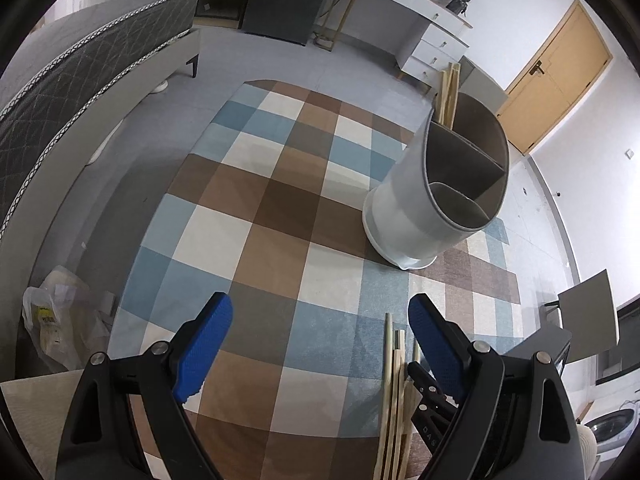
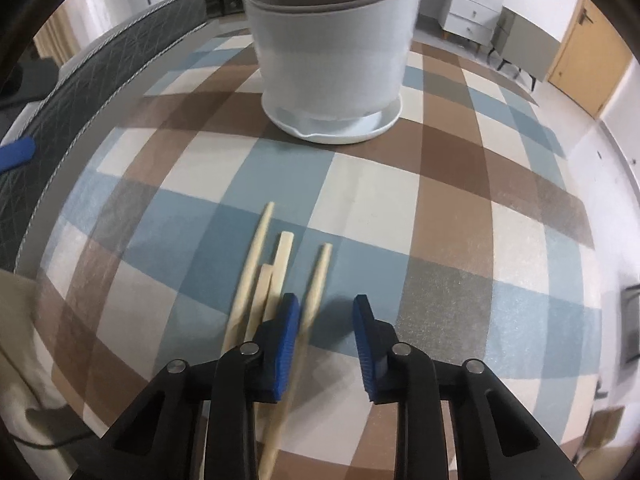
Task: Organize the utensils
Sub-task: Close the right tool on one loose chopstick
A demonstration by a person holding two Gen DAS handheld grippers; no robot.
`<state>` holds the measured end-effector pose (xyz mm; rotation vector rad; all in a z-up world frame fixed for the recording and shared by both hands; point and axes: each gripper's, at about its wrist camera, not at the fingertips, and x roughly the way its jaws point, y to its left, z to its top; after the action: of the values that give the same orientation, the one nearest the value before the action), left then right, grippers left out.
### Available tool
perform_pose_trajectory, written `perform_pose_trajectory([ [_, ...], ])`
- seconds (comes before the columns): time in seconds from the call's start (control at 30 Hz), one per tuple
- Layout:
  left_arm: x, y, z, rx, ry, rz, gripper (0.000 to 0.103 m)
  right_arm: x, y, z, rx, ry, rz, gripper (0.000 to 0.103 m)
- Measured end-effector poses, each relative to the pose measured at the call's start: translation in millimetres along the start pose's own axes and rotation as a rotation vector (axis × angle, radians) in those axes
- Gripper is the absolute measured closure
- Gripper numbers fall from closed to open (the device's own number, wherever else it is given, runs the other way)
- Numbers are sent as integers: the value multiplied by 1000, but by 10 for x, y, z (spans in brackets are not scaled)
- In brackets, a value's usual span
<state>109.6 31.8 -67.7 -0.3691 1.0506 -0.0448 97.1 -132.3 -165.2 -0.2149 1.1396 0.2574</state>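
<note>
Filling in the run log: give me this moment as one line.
task: organize utensils | left gripper: open, empty | right gripper: open, straddling one chopstick, pads not pressing | utensil holder: upright on checked cloth

Even, soft daylight fills both views with no hard glare, and the white utensil holder (image 1: 436,188) casts only a faint shadow on the checked cloth (image 1: 280,216) around its base. In the right wrist view the holder (image 2: 332,52) and the chopsticks (image 2: 276,276) below it are smeared by motion blur, while the left wrist view is sharp. Strong fisheye bending curves the cloth's squares away from the holder, and dark vignetting rings every frame edge.
</note>
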Motion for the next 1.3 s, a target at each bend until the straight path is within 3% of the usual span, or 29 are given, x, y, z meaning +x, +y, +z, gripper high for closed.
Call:
perform_pose_trajectory([
  [0.4, 29, 75, 14, -8, 28, 35, 17, 105, 34, 192, -16, -38, 8, 77],
  [0.5, 48, 100, 15, -13, 34, 42, 17, 117, 30, 212, -13, -43, 17, 82],
  [0.6, 71, 102, 15, -10, 40, 51, 17, 115, 22, 208, -8, -40, 25, 98],
  [0.63, 79, 99, 15, -9, 41, 53, 17, 114, 5, 209, 4, -39, 38, 99],
  [0.8, 118, 54, -4, 15, 47, 70, 17, 4, -183, 232, 103, -80, 104, 99],
  [1.13, 219, -142, -158, 94, 54, 98, 17, -513, -788, 139, 384, -249, 272, 100],
  [1.3, 324, -237, -301, 118, 93, 98, 17, -751, -1041, 37, 490, -321, 322, 100],
])
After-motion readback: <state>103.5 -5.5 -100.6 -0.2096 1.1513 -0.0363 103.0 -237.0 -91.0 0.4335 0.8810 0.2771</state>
